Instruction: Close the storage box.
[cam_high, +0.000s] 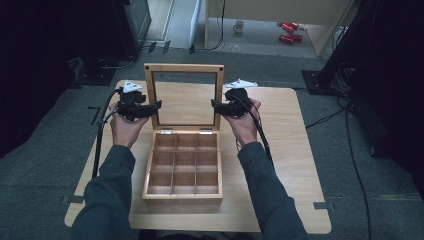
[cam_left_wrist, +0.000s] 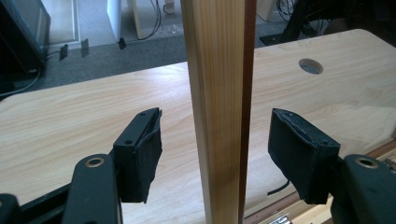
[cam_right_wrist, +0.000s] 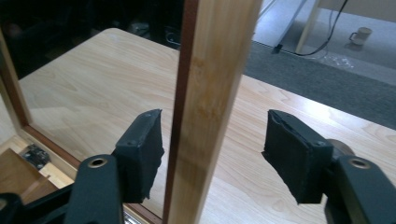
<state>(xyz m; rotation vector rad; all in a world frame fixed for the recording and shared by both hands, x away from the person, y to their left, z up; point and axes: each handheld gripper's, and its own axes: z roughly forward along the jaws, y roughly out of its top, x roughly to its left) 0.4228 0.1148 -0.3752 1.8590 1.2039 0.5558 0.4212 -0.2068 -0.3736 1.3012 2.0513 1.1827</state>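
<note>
2 grippers, left (cam_high: 156, 106) and right (cam_high: 214, 104), straddle the upright lid (cam_high: 184, 70) of the box (cam_high: 183, 192), jaws apart, gripping nothing; lid raised, 9 compartments empty.

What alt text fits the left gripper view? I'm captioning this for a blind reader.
An upright wooden lid frame stands between the left gripper's two black padded jaws, which are spread apart and not touching it. Behind lies a pale wooden table with a round hole.
</note>
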